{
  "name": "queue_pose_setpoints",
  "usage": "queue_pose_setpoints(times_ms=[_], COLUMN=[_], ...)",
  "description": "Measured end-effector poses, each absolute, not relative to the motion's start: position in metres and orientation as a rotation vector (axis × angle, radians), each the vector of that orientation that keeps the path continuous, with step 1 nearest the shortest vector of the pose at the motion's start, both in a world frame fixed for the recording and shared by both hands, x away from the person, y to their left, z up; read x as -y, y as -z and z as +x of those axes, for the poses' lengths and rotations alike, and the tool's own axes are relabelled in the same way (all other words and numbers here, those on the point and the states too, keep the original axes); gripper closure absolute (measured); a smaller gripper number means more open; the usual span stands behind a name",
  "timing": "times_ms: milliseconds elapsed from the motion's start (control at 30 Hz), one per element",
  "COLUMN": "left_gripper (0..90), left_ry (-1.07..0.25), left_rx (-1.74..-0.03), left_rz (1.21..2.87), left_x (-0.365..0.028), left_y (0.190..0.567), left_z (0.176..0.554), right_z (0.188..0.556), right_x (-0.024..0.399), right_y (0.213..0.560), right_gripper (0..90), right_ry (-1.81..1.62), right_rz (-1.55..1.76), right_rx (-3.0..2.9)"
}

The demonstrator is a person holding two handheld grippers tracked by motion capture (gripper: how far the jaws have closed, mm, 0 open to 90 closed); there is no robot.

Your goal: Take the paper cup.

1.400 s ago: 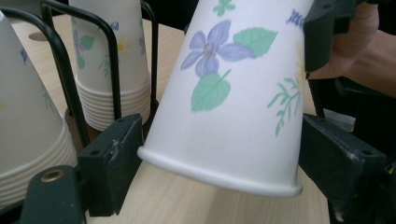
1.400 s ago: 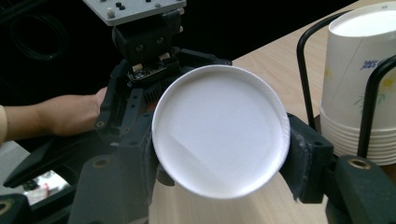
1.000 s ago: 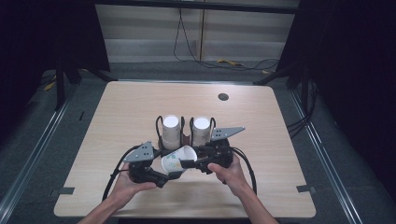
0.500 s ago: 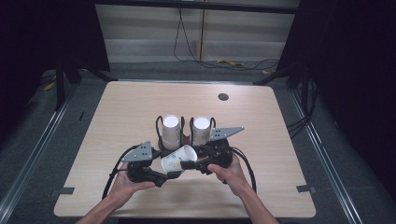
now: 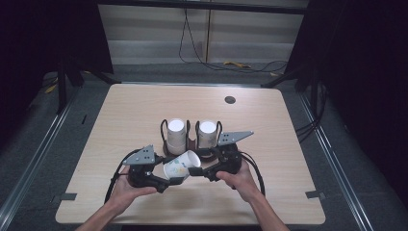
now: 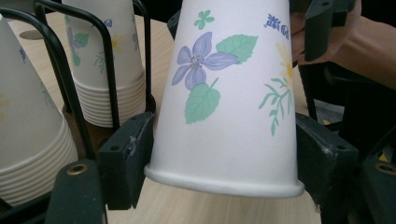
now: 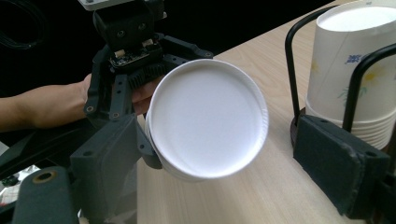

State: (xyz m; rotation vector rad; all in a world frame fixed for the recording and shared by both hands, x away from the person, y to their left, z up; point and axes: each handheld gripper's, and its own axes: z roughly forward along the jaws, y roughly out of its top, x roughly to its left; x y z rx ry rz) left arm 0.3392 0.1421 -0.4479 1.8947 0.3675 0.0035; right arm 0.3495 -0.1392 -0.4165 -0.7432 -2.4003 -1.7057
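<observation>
A white paper cup with a flower print lies tilted between the two grippers, low over the table. My left gripper is shut on it near the rim, one pad on each side of the wall. The cup's closed base faces my right gripper. Its jaws have just been opening and now stand wide, with the cup's base end between them and the right pad well clear of it. In the high view the left gripper and right gripper meet at the cup.
Two stacks of matching cups stand upside down in a black wire holder just behind the grippers. The wooden table has a small dark round mark at the far right. Cables trail from both grippers.
The right gripper's jaws have spread apart off the cup's base end. Both hands and the cup stay where they were.
</observation>
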Motion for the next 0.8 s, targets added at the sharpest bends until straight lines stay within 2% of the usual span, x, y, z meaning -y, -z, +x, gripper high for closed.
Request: queue_pose_setpoints(times_ms=[600,800], left_gripper=[27.3,27.5], left_ry=[-0.009,-0.05], left_rx=[-0.364,-0.337], left_rz=[2.038,2.115], left_x=[-0.151,-0.151], left_y=[0.442,0.441], left_z=[0.345,0.343], right_z=[0.346,0.347], right_x=[0.136,0.128], right_y=[0.418,0.418], right_gripper=[14.7,15.9], right_ry=[1.475,1.338], right_rz=[-0.641,-0.577], right_rx=[2.663,2.76])
